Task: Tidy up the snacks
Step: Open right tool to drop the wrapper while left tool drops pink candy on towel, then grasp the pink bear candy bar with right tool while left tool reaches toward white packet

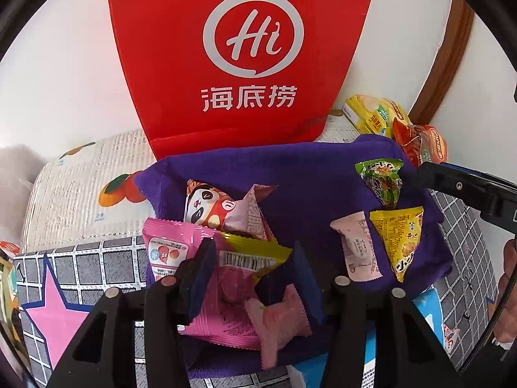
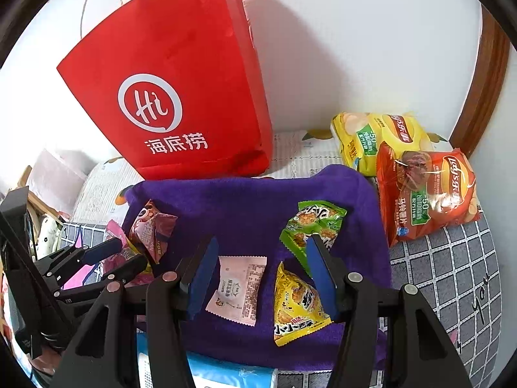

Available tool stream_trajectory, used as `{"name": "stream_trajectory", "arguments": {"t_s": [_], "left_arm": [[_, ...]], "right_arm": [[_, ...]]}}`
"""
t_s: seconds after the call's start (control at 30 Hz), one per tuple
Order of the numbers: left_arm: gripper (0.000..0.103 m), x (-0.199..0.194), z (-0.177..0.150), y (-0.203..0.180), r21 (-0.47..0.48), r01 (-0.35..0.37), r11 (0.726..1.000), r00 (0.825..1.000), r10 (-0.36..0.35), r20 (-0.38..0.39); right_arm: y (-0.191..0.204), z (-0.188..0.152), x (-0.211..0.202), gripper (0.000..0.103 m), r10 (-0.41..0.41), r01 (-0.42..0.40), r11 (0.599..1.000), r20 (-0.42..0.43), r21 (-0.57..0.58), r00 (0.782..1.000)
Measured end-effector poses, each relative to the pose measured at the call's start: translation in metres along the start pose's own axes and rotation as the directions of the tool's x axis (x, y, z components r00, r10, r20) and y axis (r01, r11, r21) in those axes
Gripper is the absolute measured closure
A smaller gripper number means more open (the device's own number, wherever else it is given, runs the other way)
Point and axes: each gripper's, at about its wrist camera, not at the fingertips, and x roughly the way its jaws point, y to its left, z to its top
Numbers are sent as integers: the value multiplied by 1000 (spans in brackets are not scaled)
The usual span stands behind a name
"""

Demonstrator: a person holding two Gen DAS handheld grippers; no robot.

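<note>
The left gripper hangs half open over a heap of pink packets on the purple towel, gripping nothing. The right gripper stands half open and empty, a white sachet and a yellow packet between its fingers, a green packet just ahead.

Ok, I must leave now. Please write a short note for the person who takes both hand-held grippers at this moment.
Left hand-held gripper: open over the pink packets, gripping nothing.
Right hand-held gripper: open and empty, straddling the white packet and yellow packet.
The green packet lies just behind them, all on the purple cloth. Two chip bags lie off its far right corner. The red bag stands behind.
Done: nothing visibly bagged.
Left: every snack in view.
</note>
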Motion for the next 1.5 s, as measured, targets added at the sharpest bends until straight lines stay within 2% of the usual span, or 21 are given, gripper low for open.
{"name": "stream_trajectory", "arguments": {"t_s": [0.07,0.3,0.47,0.6,0.67,0.8,0.93,1.03,1.13,1.23,1.27,1.33,1.37,1.4,1.5], "left_arm": [[42,-2,1,-1,-7,18,1000,1000,-18,-7],[41,-20,2,-3,-23,45,999,999,-45,11],[40,-41,2,-9,-14,70,997,997,-70,45],[39,-54,1,-14,4,43,999,997,-44,63],[39,-62,0,-13,-3,41,999,996,-41,75],[39,-80,-5,-16,-2,25,1000,994,-25,105],[39,-93,-22,-14,-22,29,999,995,-27,99],[39,-100,-37,-5,-46,7,999,996,-3,91],[39,-106,-54,3,-54,-27,998,997,30,64],[39,-113,-74,11,-57,-50,997,998,53,39],[39,-117,-81,14,-60,-64,996,997,67,35],[39,-122,-90,17,-68,-79,995,996,81,31],[39,-124,-96,19,-74,-81,994,996,83,27],[39,-127,-100,20,-78,-80,994,996,82,25],[39,-132,-112,20,-83,-82,993,996,85,25]], "right_arm": [[0,0,-3,47,-2,2,1000,5,0,1000],[2,-15,-30,47,-15,15,1000,52,-4,999],[-23,-63,-57,47,-68,68,998,60,5,996],[-52,-106,-74,47,-122,119,992,68,41,990],[-66,-131,-79,47,-122,118,990,45,73,992],[-79,-168,-76,48,-82,81,993,2,87,997],[-66,-195,-65,48,-109,109,994,-3,-3,994],[-57,-206,-58,48,-101,101,993,4,-59,995],[-55,-211,-42,47,-56,56,996,5,-65,998],[-54,-214,-27,48,-53,51,995,-16,-83,998],[-53,-215,-22,49,-64,63,994,-14,-88,998],[-49,-216,-20,58,-106,107,988,14,-108,994],[-47,-217,-20,74,-121,123,986,24,-115,992],[-48,-217,-21,83,-130,133,985,29,-106,991],[-58,-219,-29,86,-186,187,982,43,-15,982]]}}
